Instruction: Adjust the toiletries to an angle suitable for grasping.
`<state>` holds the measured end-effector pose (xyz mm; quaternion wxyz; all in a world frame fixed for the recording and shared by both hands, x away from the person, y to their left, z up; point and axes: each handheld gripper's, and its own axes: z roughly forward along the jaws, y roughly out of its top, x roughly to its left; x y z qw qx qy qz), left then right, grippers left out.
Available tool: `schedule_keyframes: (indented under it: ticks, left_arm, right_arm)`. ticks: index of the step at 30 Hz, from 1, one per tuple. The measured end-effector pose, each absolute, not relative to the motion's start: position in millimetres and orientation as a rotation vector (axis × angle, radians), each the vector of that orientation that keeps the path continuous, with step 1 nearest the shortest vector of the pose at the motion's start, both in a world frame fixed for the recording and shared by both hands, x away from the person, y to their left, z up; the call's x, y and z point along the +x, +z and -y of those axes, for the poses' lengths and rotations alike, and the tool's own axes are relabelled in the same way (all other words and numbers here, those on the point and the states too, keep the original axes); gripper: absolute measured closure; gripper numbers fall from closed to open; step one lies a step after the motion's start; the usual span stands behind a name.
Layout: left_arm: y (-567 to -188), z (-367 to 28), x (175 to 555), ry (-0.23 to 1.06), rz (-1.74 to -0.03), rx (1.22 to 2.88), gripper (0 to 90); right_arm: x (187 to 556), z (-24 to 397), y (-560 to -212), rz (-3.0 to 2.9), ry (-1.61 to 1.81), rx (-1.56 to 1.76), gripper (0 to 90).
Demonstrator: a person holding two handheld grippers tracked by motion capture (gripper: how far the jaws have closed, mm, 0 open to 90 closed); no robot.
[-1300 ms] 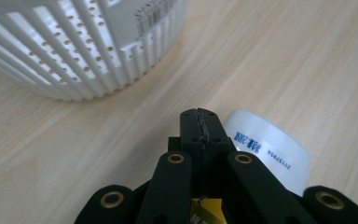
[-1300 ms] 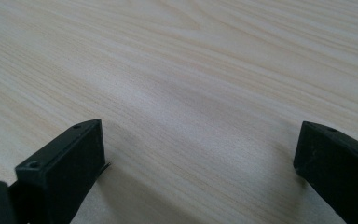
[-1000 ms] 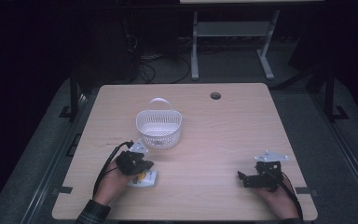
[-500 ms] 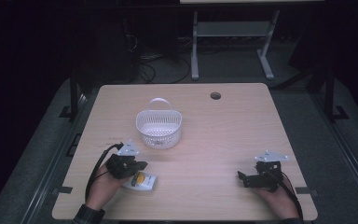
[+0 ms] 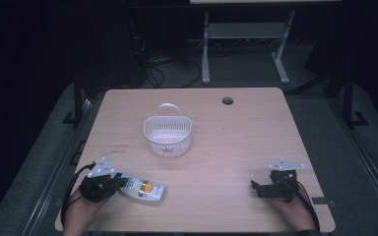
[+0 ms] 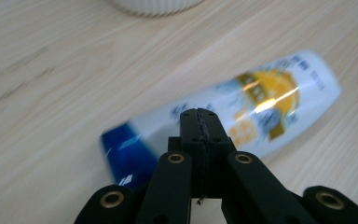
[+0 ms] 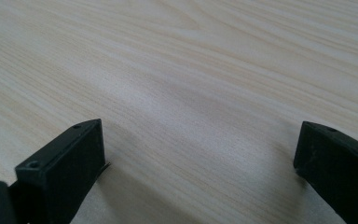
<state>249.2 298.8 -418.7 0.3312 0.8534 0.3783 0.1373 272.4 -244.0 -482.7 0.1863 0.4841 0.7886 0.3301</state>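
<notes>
Tongs first, from the high view: the left tongs (image 5: 120, 183) sit clenched at the near left corner of the counter (image 5: 256, 132), their tip at the blue end of a white squeeze tube (image 5: 141, 188) that lies flat, its long axis running rightward and slightly toward the person. The right tongs (image 5: 255, 186) rest well apart at the near right, so the left hand is plainly the nearer one. A white slatted basket (image 5: 168, 134) with its handle up stands farther back toward the middle, with bare wood between it and the tube and nothing in the way. Left gripper view: the jaws are pressed together with nothing between them, poised just over the tube (image 6: 270, 102) near its blue end, the orange-printed end slanting away up and to the right, the basket's base (image 6: 154, 5) beyond. Right gripper view: the jaws stand released and wide over bare wood (image 7: 205, 70).
</notes>
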Motion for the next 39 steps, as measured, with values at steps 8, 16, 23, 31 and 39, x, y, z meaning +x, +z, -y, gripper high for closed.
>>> schedule_keyframes:
  ticks: [8,16,23,31,39]
  left_arm:
    - [-428.3,-342.6,226.2,0.388,-1.146,2.151,89.9]
    - [-438.0,-338.3,233.7,0.383,-1.15,2.185,89.9]
    - [-443.4,-330.3,245.9,0.369,-1.137,2.215,89.9]
    - [-443.1,-326.6,258.8,0.374,-1.127,2.224,90.0]
    - [-443.2,-319.8,273.9,0.376,-1.119,2.226,90.0]
  right_arm:
    - [272.4,243.9,-482.7,-2.221,0.931,1.365,1.2]
    - [272.6,243.9,-482.7,-2.219,0.93,1.366,1.2]
    - [272.6,243.9,-482.7,-2.219,0.928,1.366,1.2]
    - [272.8,243.9,-482.7,-2.218,0.929,1.367,1.2]
    - [272.8,243.8,-482.7,-2.217,0.928,1.369,1.2]
